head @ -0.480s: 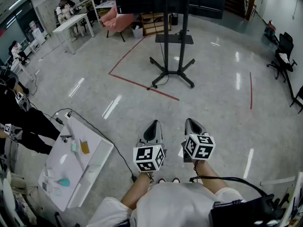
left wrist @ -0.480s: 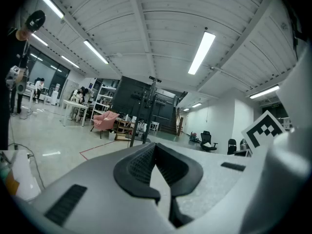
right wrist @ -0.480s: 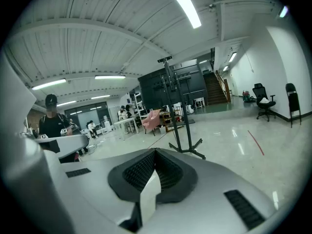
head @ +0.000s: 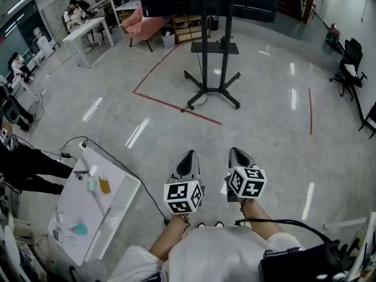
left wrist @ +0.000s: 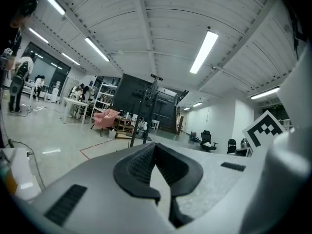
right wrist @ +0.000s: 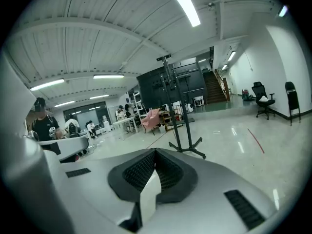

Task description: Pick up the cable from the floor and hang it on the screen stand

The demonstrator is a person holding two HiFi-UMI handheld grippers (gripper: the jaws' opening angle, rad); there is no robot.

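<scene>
The black screen stand (head: 212, 51) rises on its wheeled base across the floor ahead, also seen in the left gripper view (left wrist: 145, 112) and the right gripper view (right wrist: 176, 112). A thin black cable (head: 198, 102) loops on the floor by the stand's front left foot. Another black cable (head: 136, 180) runs over the floor from the white table toward my feet. My left gripper (head: 188, 155) and right gripper (head: 235, 151) hover side by side close in front of my body, far from the stand. Both have their jaws together with nothing between them (left wrist: 155, 147) (right wrist: 155, 152).
A white table (head: 120, 203) with small items stands at my lower left. Red tape lines (head: 176, 105) mark the floor near the stand. Office chairs (head: 351, 69) sit at the right, a pink chair (head: 143, 22) and desks with people at the far left.
The person in black at the left edge has moved further out of view. Both grippers stay where they were, jaws together.
</scene>
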